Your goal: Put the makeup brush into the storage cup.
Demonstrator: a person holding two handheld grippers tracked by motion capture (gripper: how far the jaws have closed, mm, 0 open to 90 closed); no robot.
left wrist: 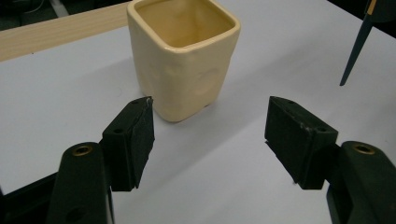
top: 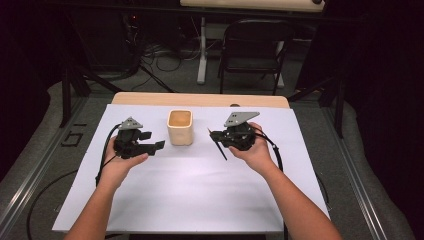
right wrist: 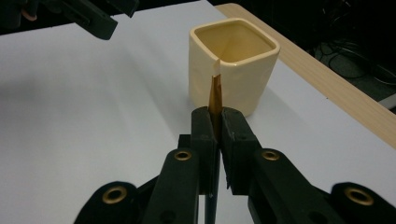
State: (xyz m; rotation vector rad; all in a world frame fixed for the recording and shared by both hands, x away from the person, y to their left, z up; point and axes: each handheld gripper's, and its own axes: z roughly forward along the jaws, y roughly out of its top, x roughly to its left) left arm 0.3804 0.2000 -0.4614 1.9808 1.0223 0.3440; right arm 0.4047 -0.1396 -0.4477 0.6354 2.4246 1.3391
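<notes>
A cream square ceramic cup [top: 180, 127] stands upright and empty at the middle back of the white sheet. My left gripper [top: 154, 141] sits just left of it, open, jaws pointing at the cup [left wrist: 182, 60] with nothing between them [left wrist: 210, 135]. My right gripper [top: 216, 136] is to the cup's right, shut on a thin brush [top: 220, 149]. The brush's dark tapered handle slants down toward the person. In the right gripper view the gold ferrule and pale tip [right wrist: 215, 91] rise from the shut jaws [right wrist: 218, 116] in front of the cup [right wrist: 233, 70].
A white sheet [top: 190, 185] covers a wooden table whose bare edge [top: 200, 99] shows at the back. A dark folding chair [top: 255, 50] and cables stand on the floor beyond. Black cables trail from both grippers across the sheet.
</notes>
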